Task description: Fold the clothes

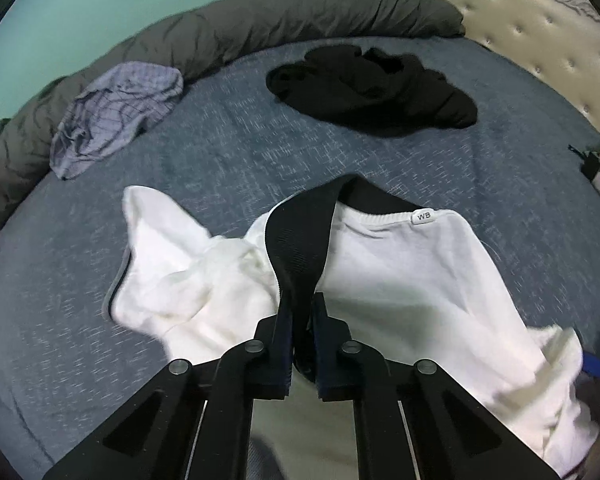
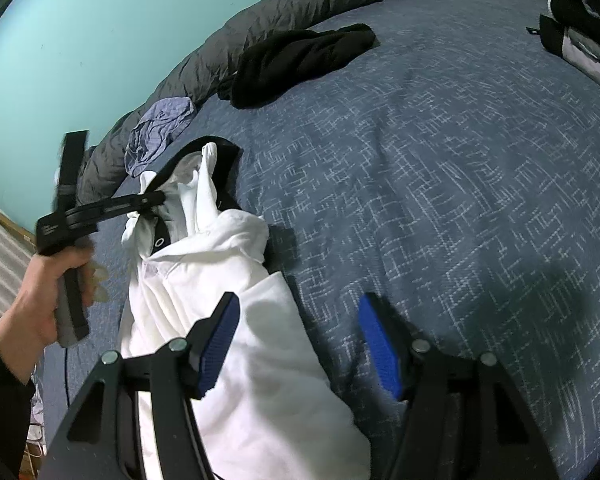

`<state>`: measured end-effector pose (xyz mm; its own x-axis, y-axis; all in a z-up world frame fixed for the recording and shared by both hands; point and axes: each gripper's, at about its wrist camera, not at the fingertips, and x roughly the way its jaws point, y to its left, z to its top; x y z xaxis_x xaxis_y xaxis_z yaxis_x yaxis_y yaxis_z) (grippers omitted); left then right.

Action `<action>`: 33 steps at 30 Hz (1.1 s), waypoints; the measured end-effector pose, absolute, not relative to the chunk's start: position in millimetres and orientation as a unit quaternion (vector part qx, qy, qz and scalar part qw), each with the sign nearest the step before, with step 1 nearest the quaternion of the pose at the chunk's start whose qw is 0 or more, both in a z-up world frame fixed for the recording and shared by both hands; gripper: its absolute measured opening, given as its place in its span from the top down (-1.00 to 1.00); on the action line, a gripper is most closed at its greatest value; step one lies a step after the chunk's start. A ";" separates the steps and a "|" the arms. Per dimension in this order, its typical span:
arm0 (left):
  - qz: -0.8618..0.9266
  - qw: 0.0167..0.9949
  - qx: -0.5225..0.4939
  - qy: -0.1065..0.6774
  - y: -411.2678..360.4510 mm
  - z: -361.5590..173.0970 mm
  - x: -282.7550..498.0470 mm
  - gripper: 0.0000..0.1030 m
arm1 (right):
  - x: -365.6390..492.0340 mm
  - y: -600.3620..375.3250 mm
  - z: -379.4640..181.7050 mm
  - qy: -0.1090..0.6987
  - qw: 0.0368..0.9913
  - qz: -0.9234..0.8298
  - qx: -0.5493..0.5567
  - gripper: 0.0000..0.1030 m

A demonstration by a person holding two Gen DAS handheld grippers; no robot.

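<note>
A white garment point(image 1: 400, 276) with a black collar band point(image 1: 300, 240) lies rumpled on the blue bedspread point(image 1: 260, 152). My left gripper point(image 1: 300, 312) is shut on that black band, which rises from between its pads. In the right wrist view the same gripper point(image 2: 156, 200) pinches the band at the top of the white garment point(image 2: 228, 280), and a person's hand point(image 2: 32, 304) holds its handle. My right gripper point(image 2: 298, 298) stands open just above the garment's right edge, blue pads wide apart, nothing between them.
A black garment point(image 1: 372, 84) point(image 2: 300, 56) lies crumpled farther up the bed. A purple checked garment point(image 1: 116, 116) point(image 2: 160, 128) rests against the rolled grey duvet point(image 1: 260, 20). A tufted cream headboard point(image 1: 540, 32) stands at the right, with dark items at the bed's right edge point(image 2: 560, 32).
</note>
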<state>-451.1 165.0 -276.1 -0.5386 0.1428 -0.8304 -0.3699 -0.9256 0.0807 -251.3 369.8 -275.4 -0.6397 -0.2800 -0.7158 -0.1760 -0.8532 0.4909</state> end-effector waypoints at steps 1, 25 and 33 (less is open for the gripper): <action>0.871 0.150 -0.452 0.123 160.0 -269.9 -444.2 0.85 | -251.5 369.9 -275.1 -0.268 0.030 -0.865 0.424 -0.24; 0.896 0.115 -0.427 -0.036 31.9 -278.6 -208.8 0.85 | -258.0 327.6 -254.4 -0.248 0.068 -0.876 0.409 -0.26; 0.887 0.100 -0.449 -0.049 34.8 -307.9 -212.5 0.69 | -271.0 295.5 -252.3 -0.209 0.090 -0.881 0.414 -0.26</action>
<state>-212.5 34.8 -307.9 -0.5778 0.2206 -0.7858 -0.1329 -0.9754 -0.1761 -271.0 295.5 -252.3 -0.6410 -0.3312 -0.6924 -0.0154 -0.8964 0.4430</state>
